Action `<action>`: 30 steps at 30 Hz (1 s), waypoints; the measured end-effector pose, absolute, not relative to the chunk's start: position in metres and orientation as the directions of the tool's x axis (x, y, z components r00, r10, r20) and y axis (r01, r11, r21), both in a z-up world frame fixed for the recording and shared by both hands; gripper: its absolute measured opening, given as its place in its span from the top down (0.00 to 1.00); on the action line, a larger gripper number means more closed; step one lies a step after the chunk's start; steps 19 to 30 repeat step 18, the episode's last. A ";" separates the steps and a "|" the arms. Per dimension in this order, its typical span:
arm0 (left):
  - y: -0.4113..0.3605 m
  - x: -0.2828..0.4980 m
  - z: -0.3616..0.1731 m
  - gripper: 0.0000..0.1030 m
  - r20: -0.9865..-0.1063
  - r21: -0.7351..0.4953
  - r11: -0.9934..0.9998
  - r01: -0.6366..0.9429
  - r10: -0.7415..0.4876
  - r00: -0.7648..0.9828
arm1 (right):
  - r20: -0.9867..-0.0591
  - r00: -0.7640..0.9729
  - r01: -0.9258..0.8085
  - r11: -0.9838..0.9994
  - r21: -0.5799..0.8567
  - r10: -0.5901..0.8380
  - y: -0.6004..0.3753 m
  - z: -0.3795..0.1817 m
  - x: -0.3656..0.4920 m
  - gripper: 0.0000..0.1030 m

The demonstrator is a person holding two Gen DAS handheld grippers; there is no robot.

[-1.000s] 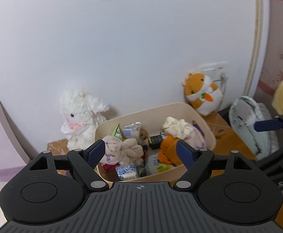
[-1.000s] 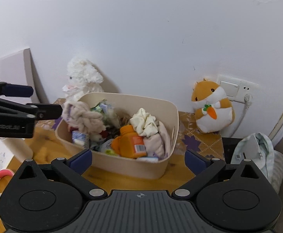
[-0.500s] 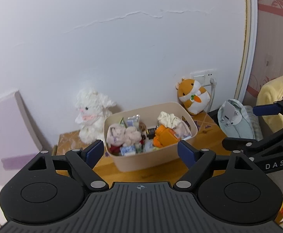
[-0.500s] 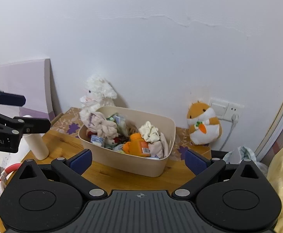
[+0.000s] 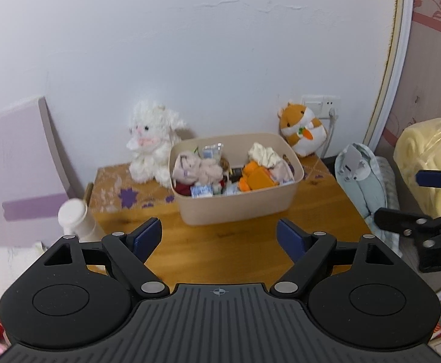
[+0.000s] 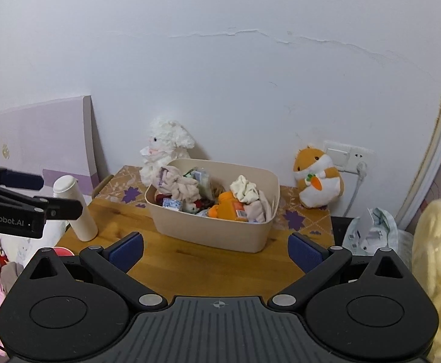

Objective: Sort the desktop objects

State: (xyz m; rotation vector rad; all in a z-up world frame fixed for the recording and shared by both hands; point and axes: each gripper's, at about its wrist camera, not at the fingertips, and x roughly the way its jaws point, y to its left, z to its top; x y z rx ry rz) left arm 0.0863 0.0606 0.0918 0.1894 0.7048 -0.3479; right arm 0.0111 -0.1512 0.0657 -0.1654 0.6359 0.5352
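Note:
A beige bin point(image 5: 238, 211) point(image 6: 220, 233) stands on the wooden table point(image 5: 226, 254) point(image 6: 214, 266). It holds a pink cloth point(image 5: 199, 171), a cream cloth point(image 5: 264, 154), an orange bottle point(image 5: 258, 178) and small packets. My left gripper point(image 5: 218, 236) is open and empty, well back from the bin. My right gripper point(image 6: 215, 251) is open and empty, also back from it. Each gripper shows at the edge of the other's view.
A white plush lamb point(image 5: 152, 142) sits left of the bin, an orange hamster plush point(image 5: 302, 133) right of it by a wall socket. A white bottle point(image 6: 75, 208) stands at the table's left edge. A yellow blanket point(image 5: 426, 163) and a pale bag point(image 5: 362, 178) lie right.
Both grippers have pulled back and up from the bin, which now looks smaller and farther. Both stay open and empty.

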 end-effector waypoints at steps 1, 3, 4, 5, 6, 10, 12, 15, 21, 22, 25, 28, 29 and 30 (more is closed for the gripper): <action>0.062 0.085 0.091 0.18 -0.668 0.051 0.927 0.371 -0.245 0.703 | -0.605 0.676 -0.516 0.857 0.020 0.421 -0.154 0.065 0.009 0.00; 0.065 0.081 0.090 0.18 -0.673 0.044 0.928 0.370 -0.246 0.698 | -0.610 0.673 -0.499 0.865 0.042 0.418 -0.161 0.063 0.005 0.00; 0.067 0.079 0.091 0.18 -0.672 0.042 0.928 0.370 -0.248 0.698 | -0.615 0.670 -0.493 0.868 0.050 0.416 -0.164 0.062 0.003 0.00; 0.068 0.076 0.091 0.18 -0.671 0.041 0.928 0.370 -0.249 0.699 | -0.621 0.666 -0.487 0.871 0.059 0.414 -0.167 0.061 0.002 0.00; 0.070 0.074 0.092 0.18 -0.671 0.042 0.928 0.371 -0.249 0.699 | -0.625 0.664 -0.481 0.875 0.064 0.410 -0.169 0.059 0.002 0.00; 0.074 0.070 0.092 0.18 -0.680 0.034 0.929 0.368 -0.248 0.690 | -0.641 0.653 -0.474 0.878 0.071 0.404 -0.175 0.056 -0.003 0.00; 0.077 0.069 0.092 0.18 -0.685 0.032 0.931 0.364 -0.245 0.686 | -0.646 0.651 -0.472 0.879 0.068 0.399 -0.178 0.056 -0.004 0.00; 0.082 0.067 0.094 0.18 -0.684 0.020 0.936 0.351 -0.243 0.688 | -0.649 0.650 -0.471 0.880 0.065 0.396 -0.181 0.056 -0.006 0.00; 0.085 0.064 0.097 0.18 -0.674 0.013 0.939 0.343 -0.245 0.697 | -0.650 0.649 -0.471 0.880 0.067 0.397 -0.182 0.055 -0.006 0.00; 0.085 0.064 0.097 0.18 -0.674 0.013 0.939 0.343 -0.245 0.697 | -0.650 0.649 -0.471 0.880 0.067 0.397 -0.182 0.055 -0.006 0.00; 0.085 0.064 0.097 0.18 -0.674 0.013 0.939 0.343 -0.245 0.697 | -0.650 0.649 -0.471 0.880 0.067 0.397 -0.182 0.055 -0.006 0.00; 0.085 0.064 0.097 0.18 -0.674 0.013 0.939 0.343 -0.245 0.697 | -0.650 0.649 -0.471 0.880 0.067 0.397 -0.182 0.055 -0.006 0.00; 0.085 0.064 0.097 0.18 -0.674 0.013 0.939 0.343 -0.245 0.697 | -0.650 0.649 -0.471 0.880 0.067 0.397 -0.182 0.055 -0.006 0.00; 0.085 0.064 0.097 0.18 -0.674 0.013 0.939 0.343 -0.245 0.697 | -0.650 0.649 -0.471 0.880 0.067 0.397 -0.182 0.055 -0.006 0.00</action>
